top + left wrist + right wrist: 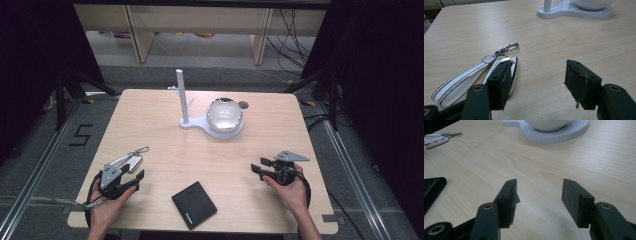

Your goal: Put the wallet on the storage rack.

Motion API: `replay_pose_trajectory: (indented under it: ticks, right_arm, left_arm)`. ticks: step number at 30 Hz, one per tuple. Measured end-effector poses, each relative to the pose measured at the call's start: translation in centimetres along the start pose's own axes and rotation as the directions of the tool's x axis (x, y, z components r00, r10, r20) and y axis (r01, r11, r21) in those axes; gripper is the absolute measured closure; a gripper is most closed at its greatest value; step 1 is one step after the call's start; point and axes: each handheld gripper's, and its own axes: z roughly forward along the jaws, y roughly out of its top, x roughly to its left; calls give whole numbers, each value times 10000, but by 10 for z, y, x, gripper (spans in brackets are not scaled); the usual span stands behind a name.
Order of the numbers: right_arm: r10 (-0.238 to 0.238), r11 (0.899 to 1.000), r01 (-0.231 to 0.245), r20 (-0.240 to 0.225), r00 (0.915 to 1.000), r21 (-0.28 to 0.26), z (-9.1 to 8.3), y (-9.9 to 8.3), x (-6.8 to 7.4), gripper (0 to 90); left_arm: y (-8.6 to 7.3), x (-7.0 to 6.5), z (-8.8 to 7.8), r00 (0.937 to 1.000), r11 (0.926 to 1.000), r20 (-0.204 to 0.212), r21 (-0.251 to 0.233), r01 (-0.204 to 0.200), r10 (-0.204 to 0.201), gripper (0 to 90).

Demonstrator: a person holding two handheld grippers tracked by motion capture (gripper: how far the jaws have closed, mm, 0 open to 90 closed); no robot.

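Observation:
A key fob with a white strap and metal clasp (131,159) lies near the table's left front; in the left gripper view the key fob (506,67) sits just beyond the left jaw. My left gripper (134,175) is open, with bare table between its jaws (537,82). My right gripper (261,167) rests at the right front, open and empty (539,200). A black wallet (194,204) lies flat between the two hands. At the back stands a white holder (190,123) with an upright post, and a white bowl (225,115) sits on its round base.
The wallet's corner (432,188) shows at the left edge of the right gripper view, and the key fob (437,139) lies far off at the upper left. Dark stands and cables ring the table on the floor.

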Motion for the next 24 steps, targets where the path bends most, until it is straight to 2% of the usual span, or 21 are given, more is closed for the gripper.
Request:
replay_pose_trajectory:
  ticks: [2,3,4,5,6,8,9,10,11,12,14,16,17,19,20,21,22,23,24]
  right_arm:
    - [-118,9999,118,20,9999,-21,1,0,-1,478]
    - [270,9995,-269,-83,9996,175,0,1,0,496]
    - [189,9996,-186,-132,9997,188,-1,2,-1,507]
    - [319,9985,-315,-93,9994,443,-2,3,-1,515]
    - [382,9986,-372,-250,9990,384,-1,3,-1,523]
    - [250,9983,-240,-195,9995,525,-3,5,0,532]
    - [89,9985,-87,-34,10000,539,-3,6,0,533]
    - [3,9986,0,-53,10000,526,-3,6,-1,533]
    - [39,9983,-39,-3,10000,578,-3,6,0,534]
    - [216,9960,-224,91,9997,868,-5,7,3,538]
    - [-8,9953,-15,235,9997,969,-4,8,3,549]
    - [-58,9937,21,329,9994,1122,-5,9,4,556]
    - [-146,9910,74,525,9985,1340,-6,10,5,561]
    - [-707,9828,551,834,9940,1762,-9,14,4,564]
    - [-810,9787,617,926,9924,1957,-10,15,4,567]
    - [-831,9764,595,1068,9908,2075,-10,15,5,570]
    - [-831,9764,595,1068,9908,2075,-10,15,5,570]
    - [-913,9605,541,1254,9879,2731,-13,18,7,572]
    - [-994,9592,601,1305,9865,2764,-13,19,7,573]
  left_arm:
    - [2,-1,0,9999,10000,152,15,30,-30,384]
    - [4,-2,-1,9998,9999,209,154,62,-66,391]
    - [9,-4,-1,9989,9995,462,298,99,-113,395]
    - [11,-5,-1,9982,9990,576,437,135,-160,395]
    - [13,-6,-1,9975,9982,676,574,142,-180,397]
    - [16,-7,-2,9973,9976,713,682,123,-172,401]
    - [21,-9,-1,9948,9934,999,1146,59,-175,400]
    - [24,-11,-1,9941,9908,1070,1351,5,-151,401]
    - [24,-11,-1,9941,9908,1070,1351,5,-151,401]
    - [31,-14,-1,9915,9853,1299,1695,-232,10,401]
    - [39,-15,-2,9843,9685,1727,2364,-782,373,400]
    - [43,-17,-1,9821,9662,1840,2434,-854,405,400]
    - [47,-19,0,9799,9623,1943,2549,-953,456,400]
    - [57,-26,0,9708,9467,2337,2974,-1239,537,402]
    - [60,-30,1,9677,9415,2473,3124,-1264,479,403]
    - [64,-32,2,9623,9309,2650,3329,-1505,609,402]
    - [64,-32,2,9623,9309,2650,3329,-1505,609,403]
    - [67,-39,4,9526,9247,3009,3487,-1527,438,401]
    - [67,-39,4,9526,9247,3009,3487,-1527,438,400]
